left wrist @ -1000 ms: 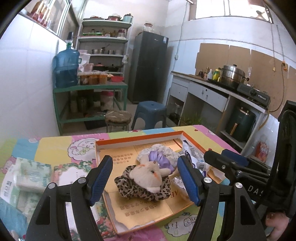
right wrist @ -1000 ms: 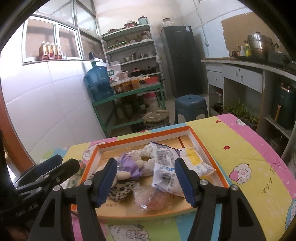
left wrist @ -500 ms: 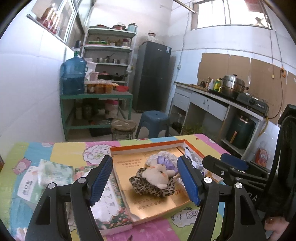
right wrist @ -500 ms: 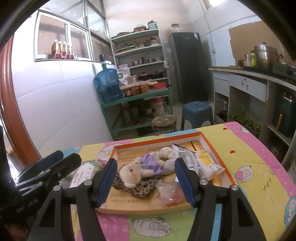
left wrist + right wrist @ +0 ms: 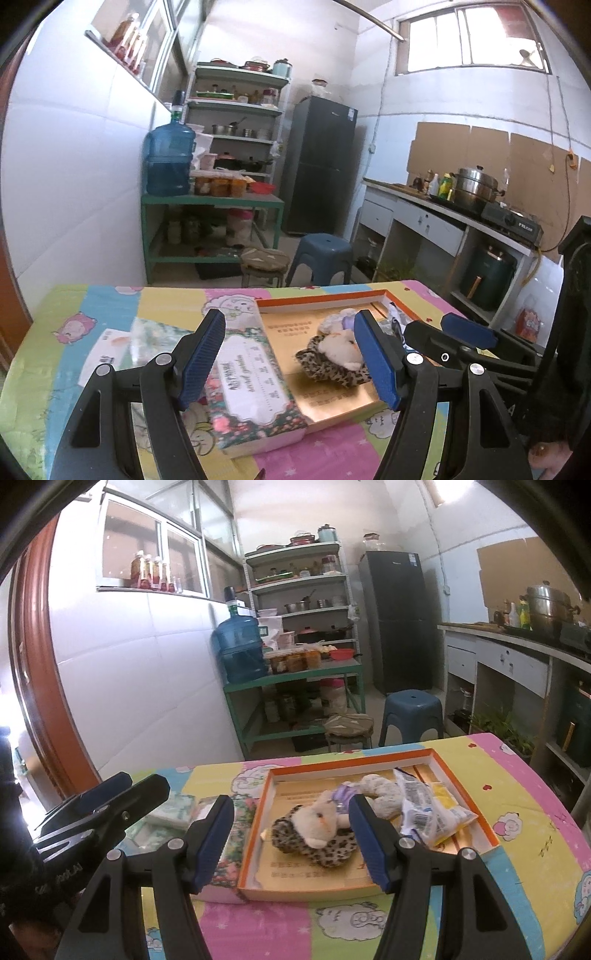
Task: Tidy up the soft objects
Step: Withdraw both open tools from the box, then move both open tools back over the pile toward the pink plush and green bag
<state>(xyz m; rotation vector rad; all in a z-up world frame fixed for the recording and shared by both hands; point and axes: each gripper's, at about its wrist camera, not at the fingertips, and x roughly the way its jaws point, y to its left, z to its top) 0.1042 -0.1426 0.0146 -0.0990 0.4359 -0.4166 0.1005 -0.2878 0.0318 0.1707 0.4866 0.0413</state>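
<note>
Both tongs hang wide open and empty: the left gripper (image 5: 290, 360) and the right gripper (image 5: 291, 843). The plush toy (image 5: 314, 832) lies in the orange tray (image 5: 469, 797) (centre frame), beside snack packets (image 5: 424, 812).

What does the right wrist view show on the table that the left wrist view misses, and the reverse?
Only the right wrist view shows the snack packets clearly, lying inside the tray. Only the left wrist view shows the flowered box fully, plus tissue packs beside it. Both show the leopard-print plush toy in the tray, with both grippers open and empty.
</note>
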